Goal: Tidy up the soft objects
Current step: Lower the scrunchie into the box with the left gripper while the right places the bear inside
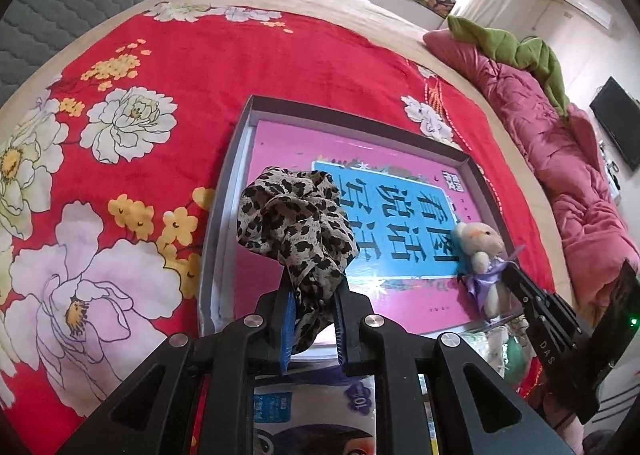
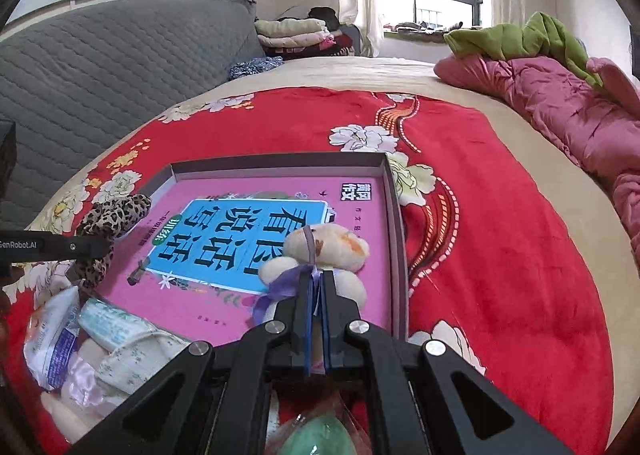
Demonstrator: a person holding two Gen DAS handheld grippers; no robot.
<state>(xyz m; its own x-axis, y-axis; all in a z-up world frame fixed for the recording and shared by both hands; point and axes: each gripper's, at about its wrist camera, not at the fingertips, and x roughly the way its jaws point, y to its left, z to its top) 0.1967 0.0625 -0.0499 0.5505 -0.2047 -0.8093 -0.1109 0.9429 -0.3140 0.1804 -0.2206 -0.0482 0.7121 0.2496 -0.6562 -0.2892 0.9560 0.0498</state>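
Note:
My left gripper (image 1: 314, 295) is shut on a leopard-print scrunchie (image 1: 294, 219) and holds it above the left part of a grey box (image 1: 224, 191) that has a pink book (image 1: 280, 143) in it. My right gripper (image 2: 318, 283) is shut on a small plush bear (image 2: 328, 251) with a purple ribbon, over the right part of the box (image 2: 394, 207). The bear (image 1: 482, 251) and right gripper (image 1: 516, 275) also show in the left wrist view. The scrunchie (image 2: 112, 215) and left gripper (image 2: 100, 247) show in the right wrist view.
The box lies on a red floral blanket (image 1: 160, 67) on a bed. Soft packets and pouches (image 2: 104, 339) and a green egg-shaped item (image 2: 320, 435) lie near the box's front. A pink quilt (image 2: 560, 103) with green cloth lies at the right. A grey headboard (image 2: 100, 67) stands behind.

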